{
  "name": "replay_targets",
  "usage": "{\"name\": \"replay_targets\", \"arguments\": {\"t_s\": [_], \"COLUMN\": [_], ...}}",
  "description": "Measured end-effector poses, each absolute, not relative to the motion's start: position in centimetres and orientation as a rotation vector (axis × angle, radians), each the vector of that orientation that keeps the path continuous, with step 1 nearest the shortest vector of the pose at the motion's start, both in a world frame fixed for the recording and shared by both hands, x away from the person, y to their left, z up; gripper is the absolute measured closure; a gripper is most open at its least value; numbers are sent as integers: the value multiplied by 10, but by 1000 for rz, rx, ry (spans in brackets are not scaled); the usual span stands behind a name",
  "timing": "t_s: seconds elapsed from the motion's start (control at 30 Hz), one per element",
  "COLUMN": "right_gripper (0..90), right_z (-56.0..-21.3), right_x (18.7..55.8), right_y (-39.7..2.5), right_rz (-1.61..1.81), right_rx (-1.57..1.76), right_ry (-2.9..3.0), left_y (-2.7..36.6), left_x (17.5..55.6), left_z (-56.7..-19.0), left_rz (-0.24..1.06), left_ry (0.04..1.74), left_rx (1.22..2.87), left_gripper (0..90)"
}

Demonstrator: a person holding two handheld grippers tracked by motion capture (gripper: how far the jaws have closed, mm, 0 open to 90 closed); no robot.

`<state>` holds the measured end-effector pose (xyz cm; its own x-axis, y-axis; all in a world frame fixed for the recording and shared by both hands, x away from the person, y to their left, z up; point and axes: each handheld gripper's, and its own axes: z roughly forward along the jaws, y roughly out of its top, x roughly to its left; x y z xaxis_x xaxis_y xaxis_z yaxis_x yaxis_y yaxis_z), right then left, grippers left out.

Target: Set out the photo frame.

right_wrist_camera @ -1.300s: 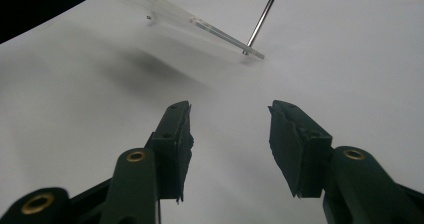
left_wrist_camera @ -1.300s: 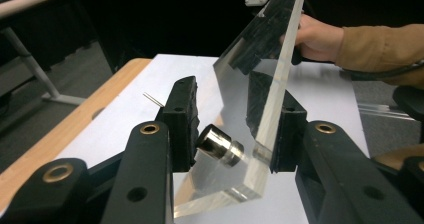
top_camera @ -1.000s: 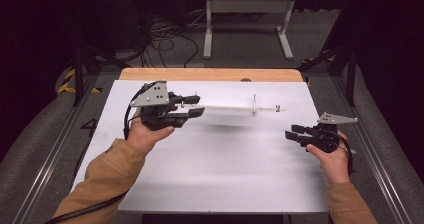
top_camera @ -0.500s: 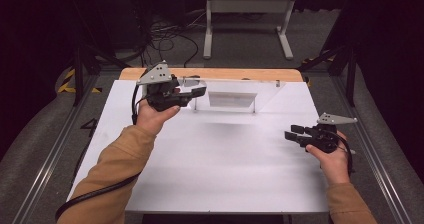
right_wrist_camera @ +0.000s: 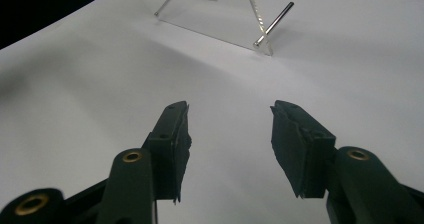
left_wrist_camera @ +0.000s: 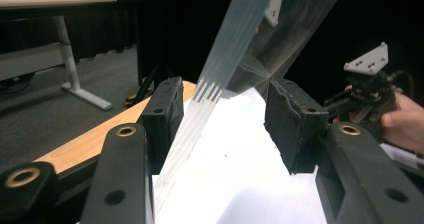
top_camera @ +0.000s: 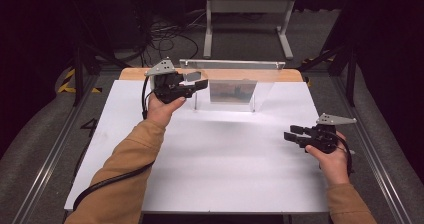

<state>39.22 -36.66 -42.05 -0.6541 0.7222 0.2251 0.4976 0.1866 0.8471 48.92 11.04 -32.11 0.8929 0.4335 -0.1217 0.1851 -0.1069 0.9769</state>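
Nearest, by the right edge of the white table (top_camera: pixel 225 174), right gripper (top_camera: pixel 289 133) idle above the surface, jaws apart and empty, well apart from the work. Farther off, toward the far left corner, left gripper (top_camera: pixel 200 85) lifted and carried back within the last second, jaws spread around the left edge of the clear acrylic stand (top_camera: pixel 232 84), now upright along the far edge instead of lying low, so probably nearly set in place. Hard to tell whether either pad actually touches the blurred sheet, what the dark patch behind its face is, and how its metal rod (right_wrist_camera: pixel 274 24) is fixed.
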Motion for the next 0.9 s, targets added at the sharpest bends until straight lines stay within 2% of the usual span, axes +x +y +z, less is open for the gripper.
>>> {"name": "replay_targets", "arguments": {"t_s": [0.23, 0.43, 0.53, 0.63, 0.9], "right_gripper": [483, 476, 474, 471, 463], "right_z": [-421, -422, -423, -424, -423], "right_x": [393, 393, 393, 394, 393], "right_y": [-366, -366, -366, -365, -364], "right_rz": [1463, 1468, 1467, 1468, 1482], "right_rx": [1171, 1174, 1176, 1180, 1175], "right_ry": [2240, 2237, 2237, 2241, 2241], "left_y": [106, 103, 101, 98, 100], "left_x": [494, 502, 501, 501, 518], "left_z": [-334, -351, -348, -345, -347], "left_rz": [290, 253, 239, 249, 219], "left_ry": [486, 522, 533, 532, 594], "left_rx": [1739, 1728, 1739, 1746, 1692], "left_gripper": [506, 503, 523, 580, 571]}}
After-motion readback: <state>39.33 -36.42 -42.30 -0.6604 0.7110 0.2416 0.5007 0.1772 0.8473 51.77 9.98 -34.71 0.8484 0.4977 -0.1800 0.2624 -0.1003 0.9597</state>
